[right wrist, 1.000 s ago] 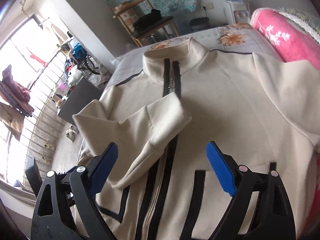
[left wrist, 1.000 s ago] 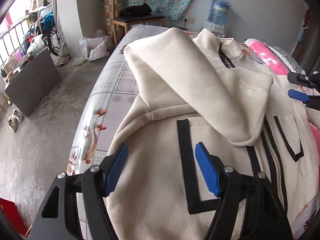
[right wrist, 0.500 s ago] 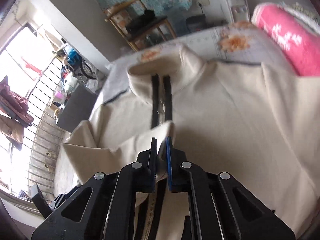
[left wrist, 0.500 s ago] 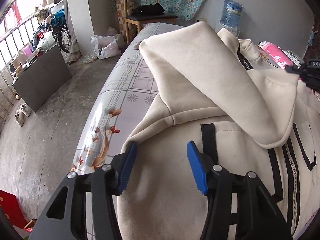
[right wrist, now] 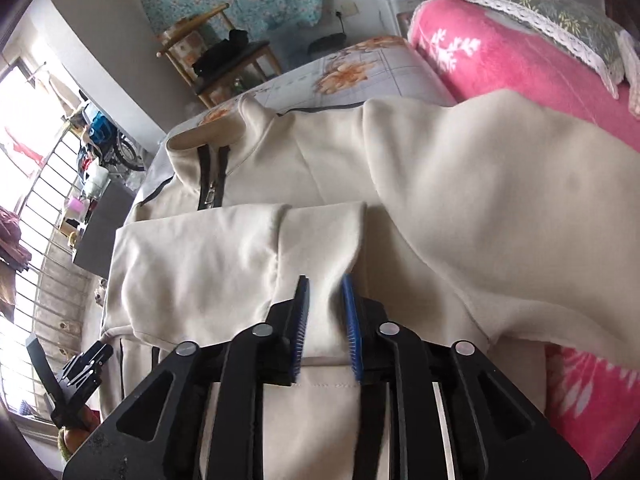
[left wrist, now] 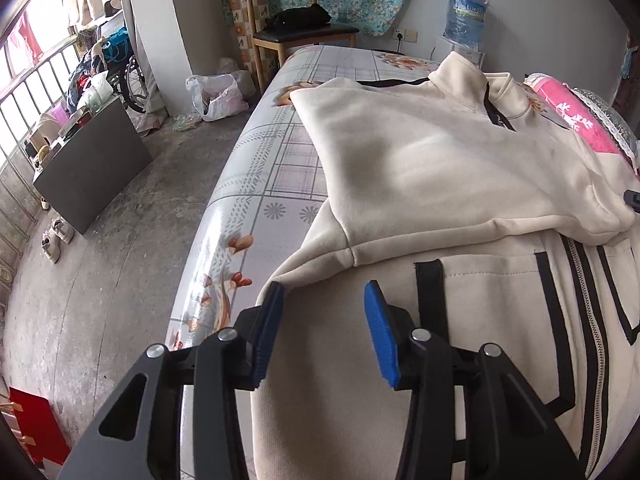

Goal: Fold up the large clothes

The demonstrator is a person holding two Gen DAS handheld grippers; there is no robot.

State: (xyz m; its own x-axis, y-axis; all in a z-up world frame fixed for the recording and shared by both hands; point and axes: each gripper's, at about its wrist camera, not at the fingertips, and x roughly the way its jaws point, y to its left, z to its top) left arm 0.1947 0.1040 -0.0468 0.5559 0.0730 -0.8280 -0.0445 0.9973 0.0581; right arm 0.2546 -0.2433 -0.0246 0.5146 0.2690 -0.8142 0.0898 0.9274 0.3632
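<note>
Left tongs (left wrist: 322,330) agape over cream zip-front fleece jacket (left wrist: 460,184) on floral-sheeted bed (left wrist: 256,168); right tongs (right wrist: 326,320) narrowly parted around folded sleeve cuff (right wrist: 320,240). Pink blanket (right wrist: 520,60) alongside; wooden chair (left wrist: 296,28) beyond.

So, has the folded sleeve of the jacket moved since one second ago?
Yes. The sleeve now lies flat across the chest, its cuff past the zipper, towards the pink blanket.
</note>
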